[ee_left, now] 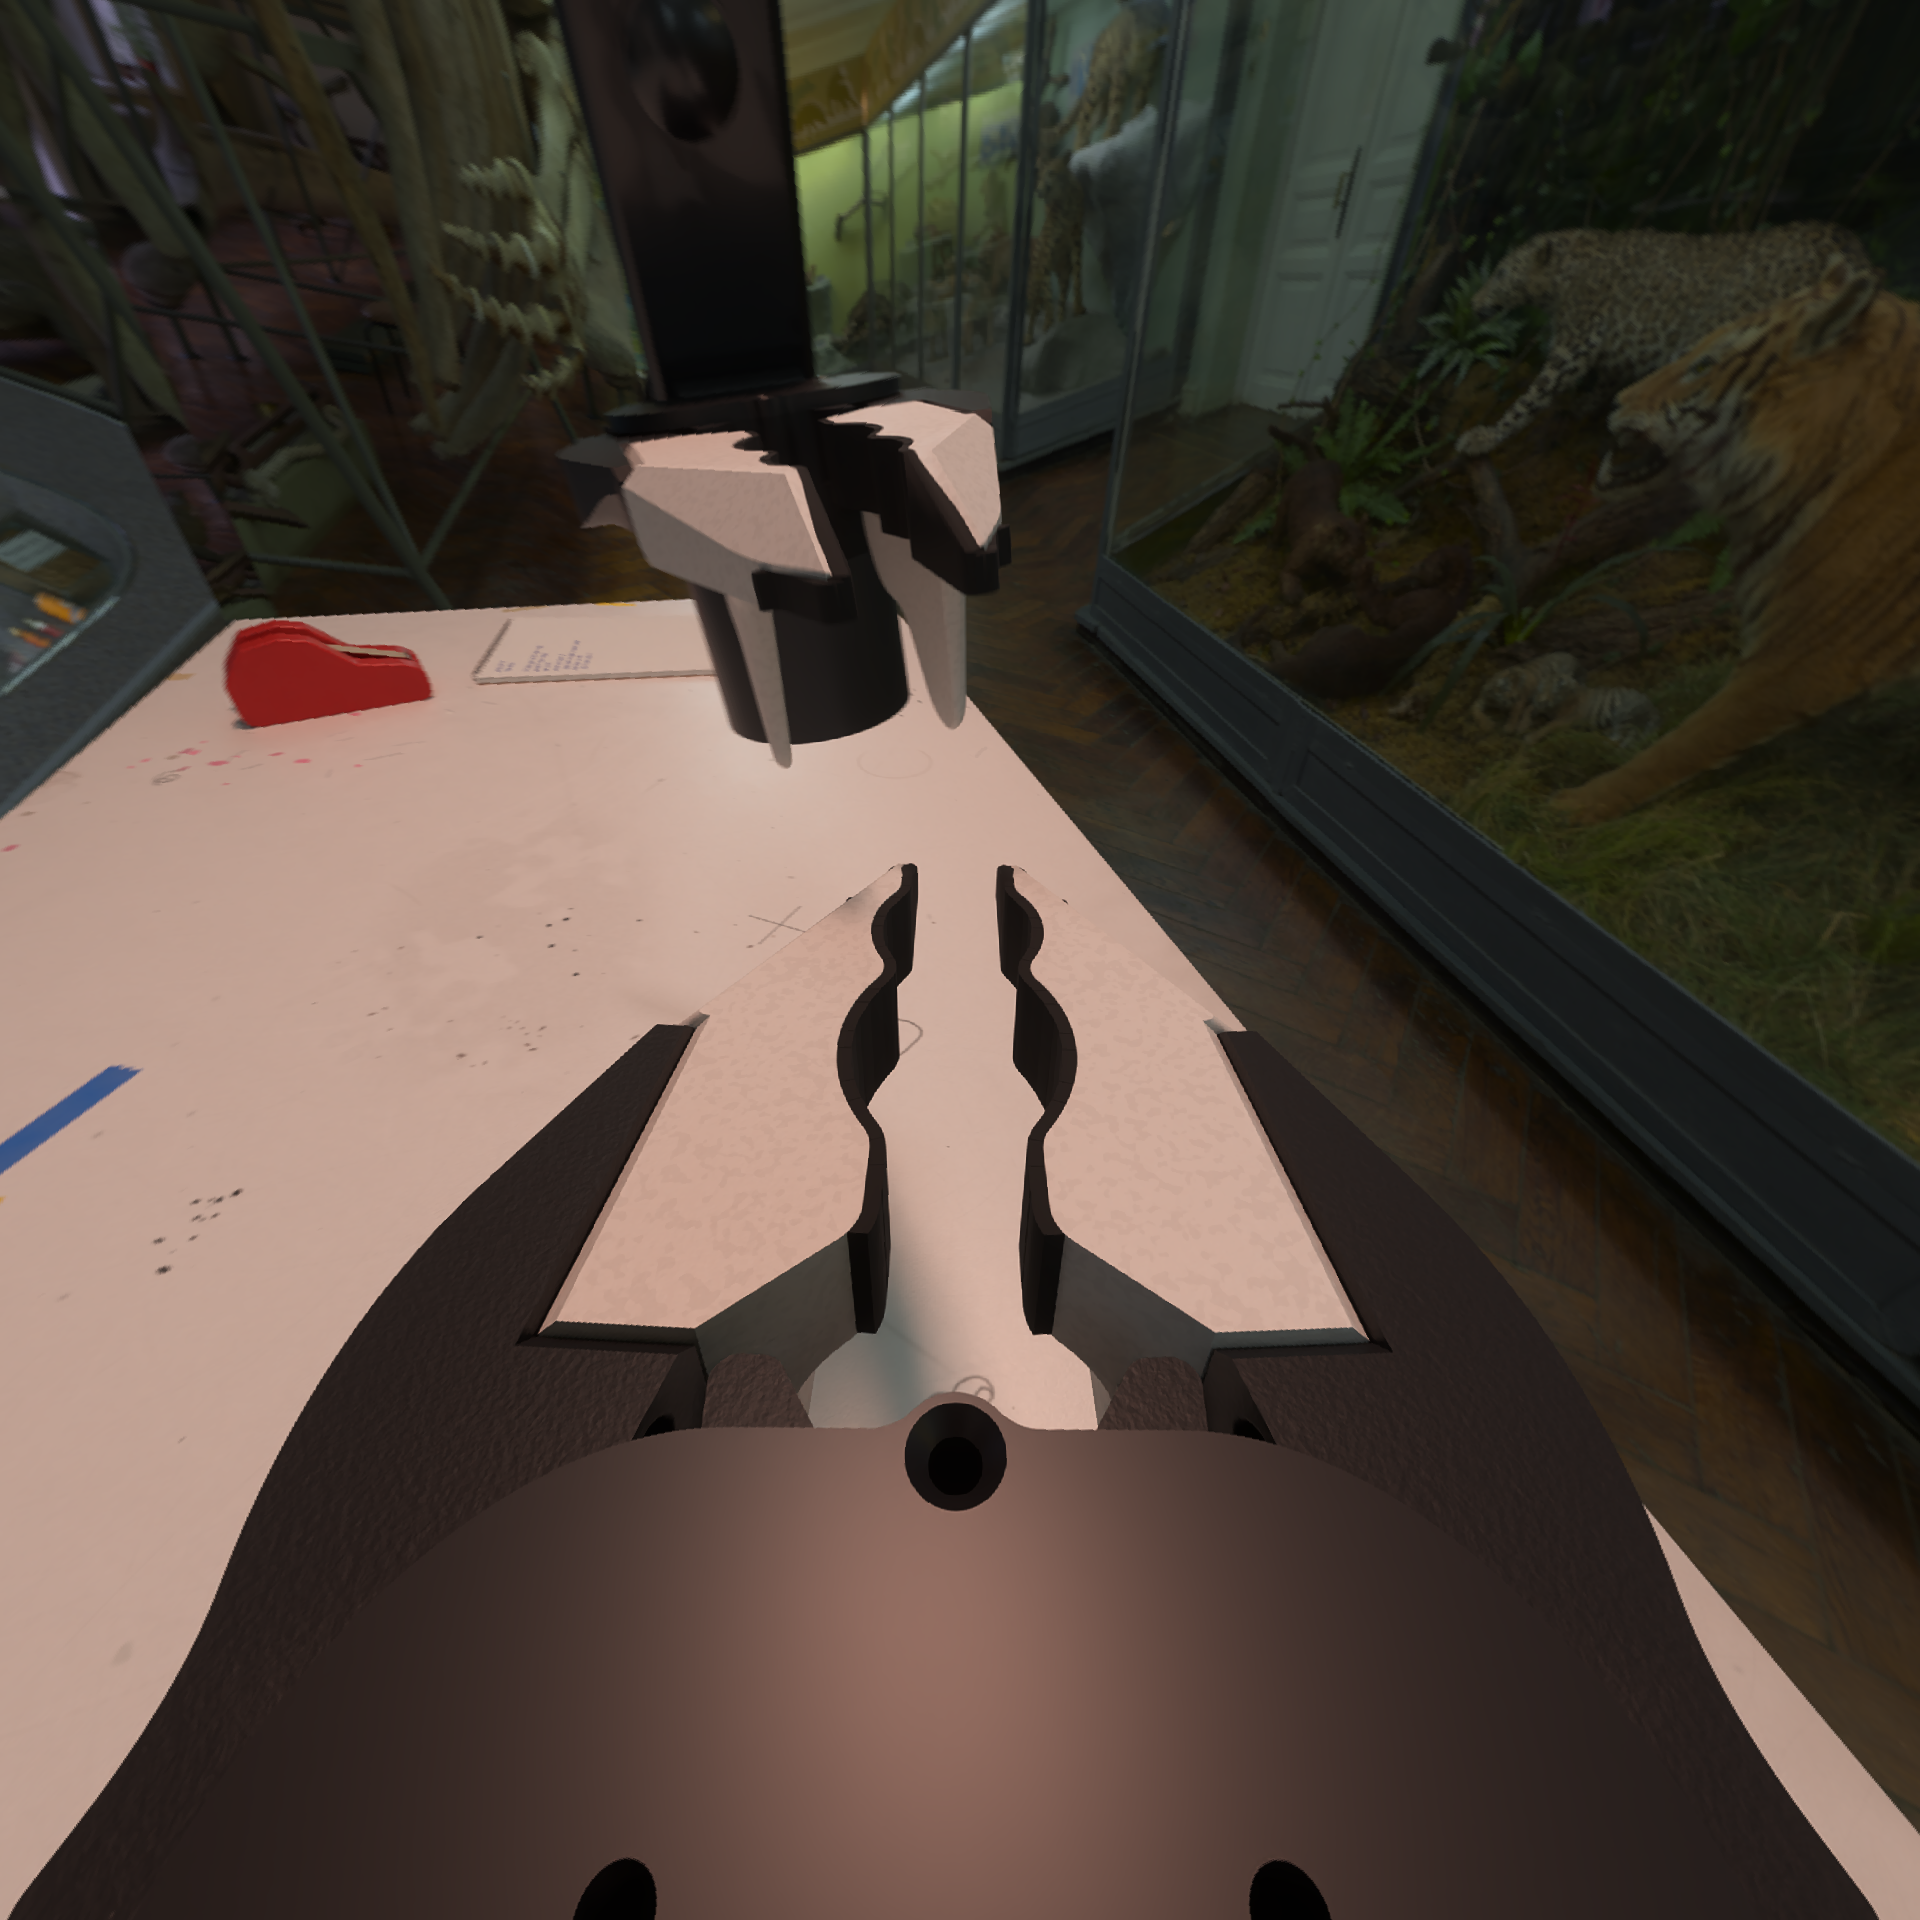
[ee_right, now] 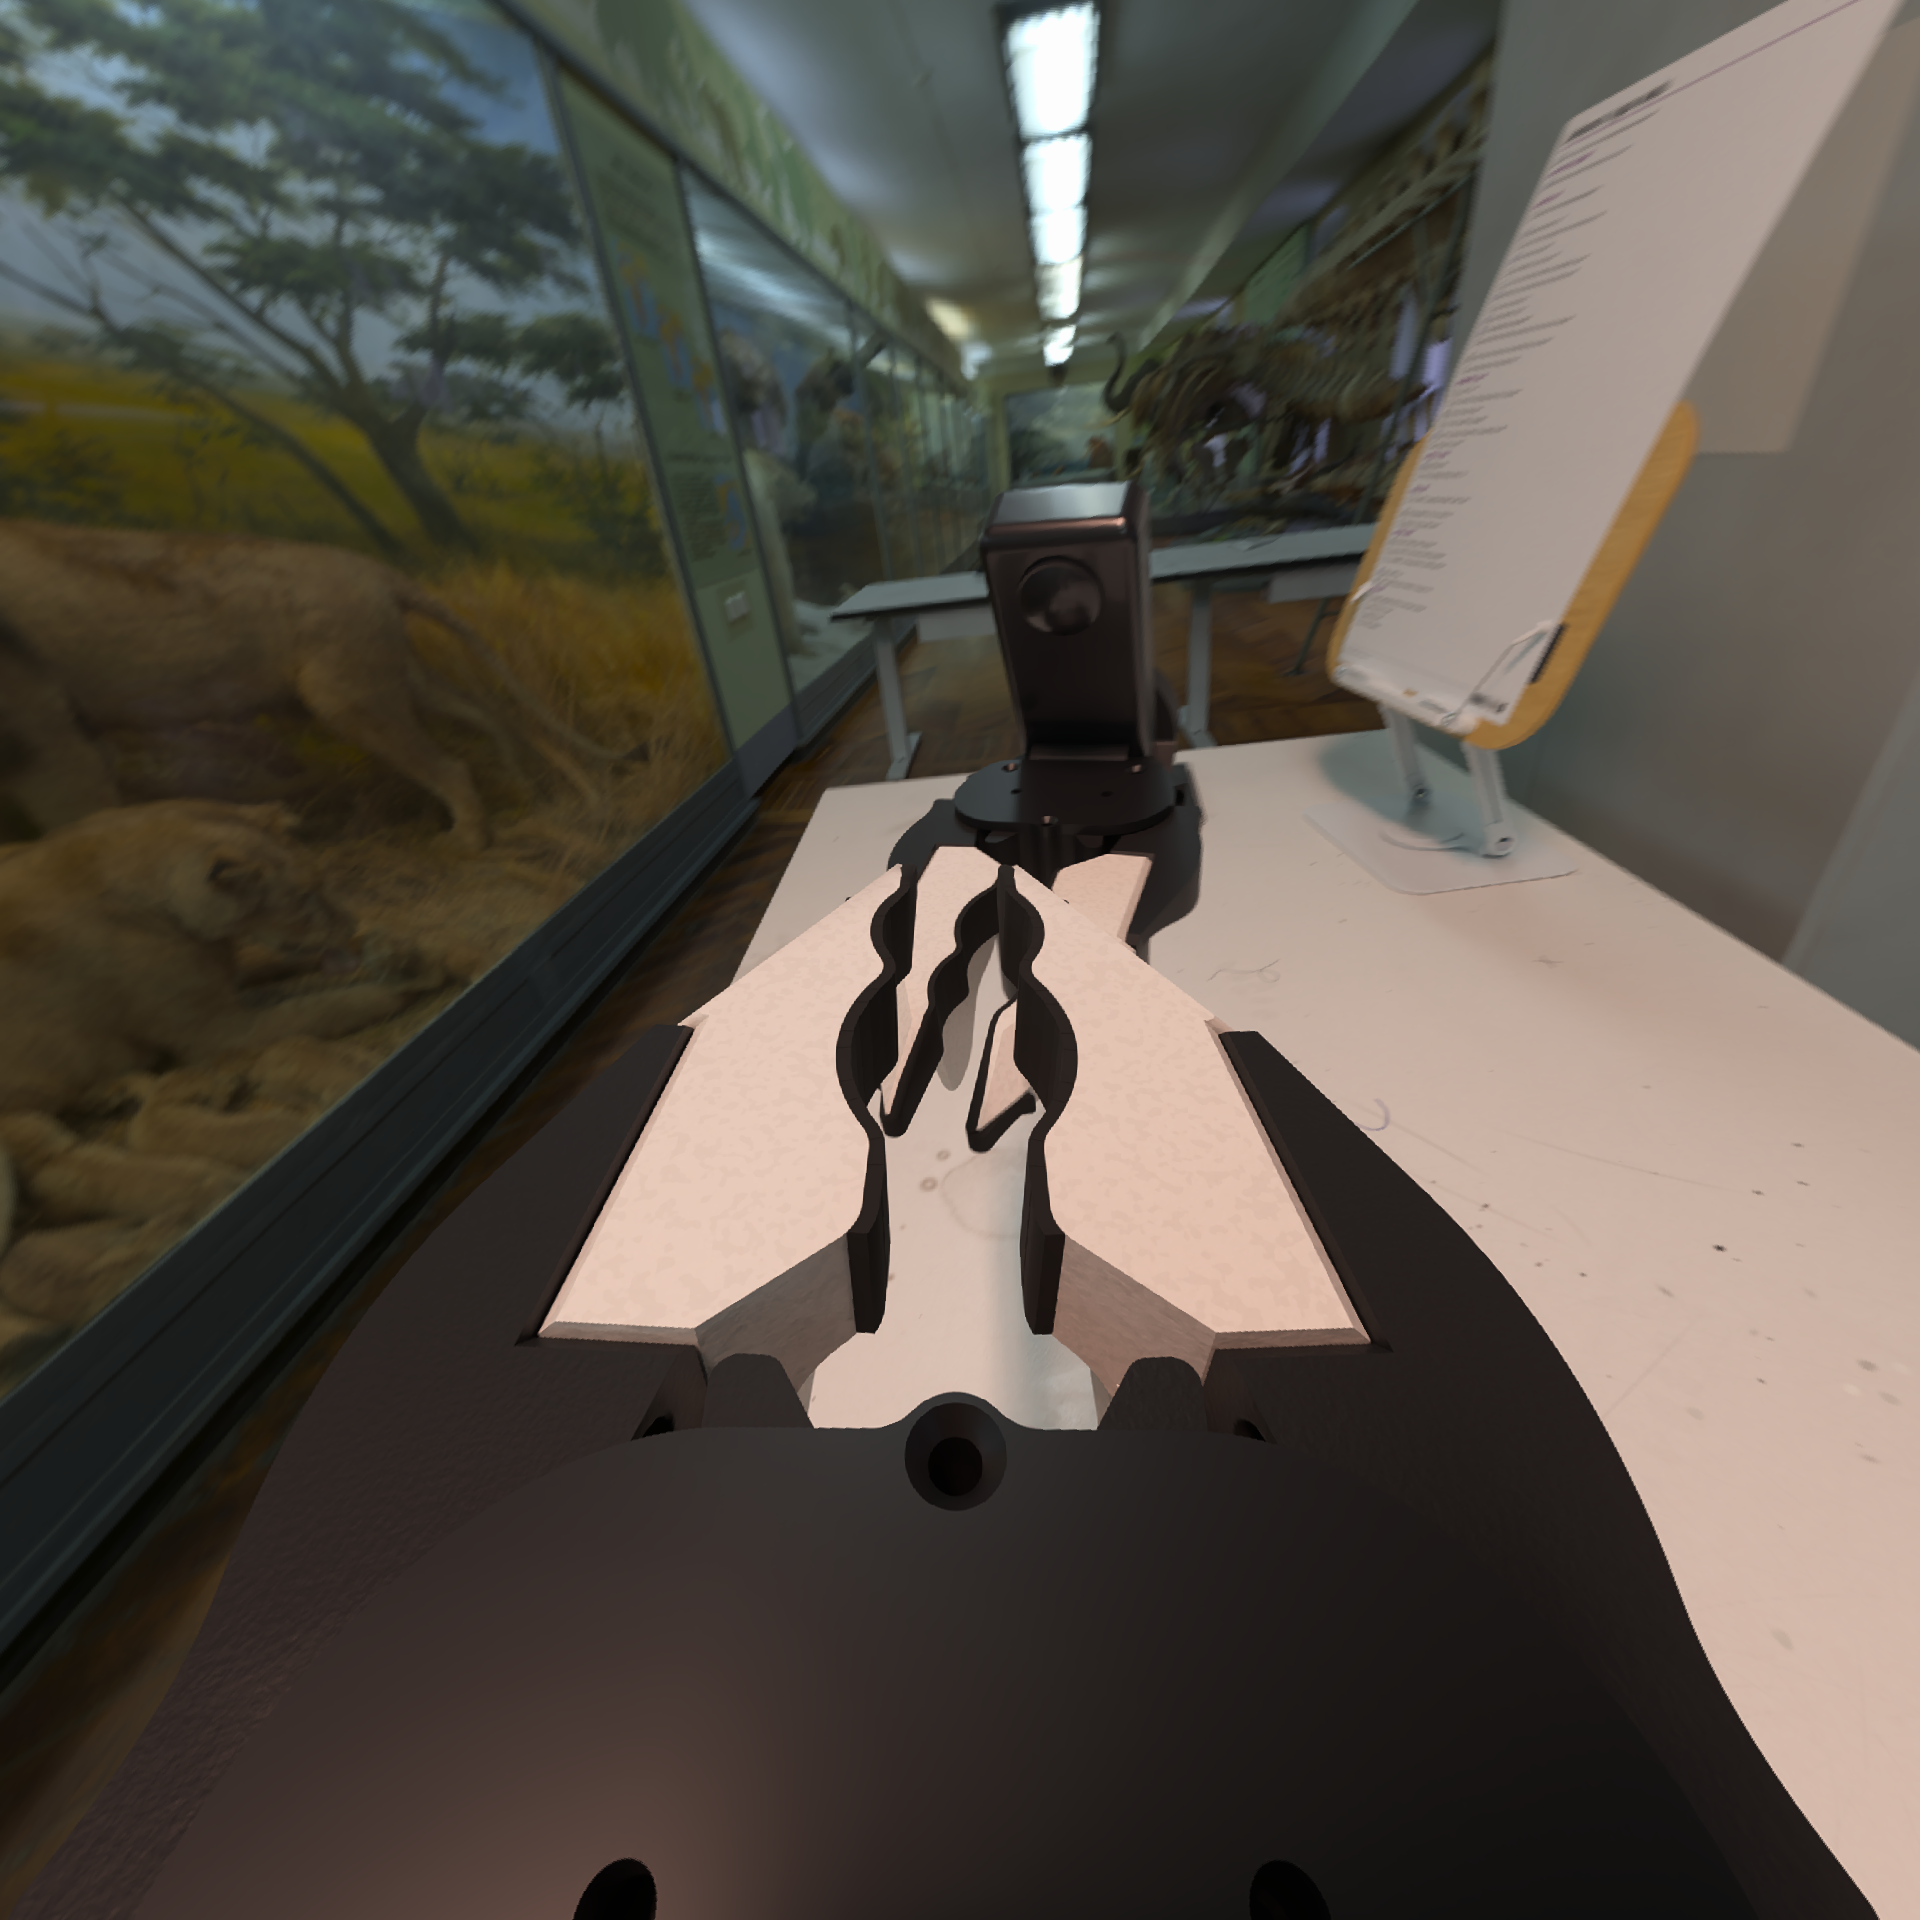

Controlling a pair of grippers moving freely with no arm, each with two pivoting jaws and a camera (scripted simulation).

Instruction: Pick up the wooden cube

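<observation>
A: Left gripper, own view: fingers parted by a narrow gap, nothing between the pads; only bare white table shows through the gap; tips hover just above the surface, pointing along the table's right-hand side.

B: Right gripper, own view: same narrow parting, pads empty; through its gap I see the other gripper's tips, so the two face each other nose to nose, apart.

A: Agreed; in the left view the right gripper hangs ahead of my tips and higher, fingers pointing down at the table, spread, holding nothing.

B: Wooden cube: not visible in either view; I cannot say where it lies; nothing cube-like between, beside or beyond either pair of fingers.

A: Outward from the left fingers: red tape dispenser far ahead to the left; a notepad beyond it, just left of the right gripper; blue tape strip well off to the left.

B: Outward from the right fingers: document stand ahead to the right, propped on a metal foot.

A: Judgement: both sit parted and unloaded, likely a ready pose; the grasp is not begun; the cube must first be found.

B: Risk: grippers close head-on; a swing by either might clip the other.
</observation>
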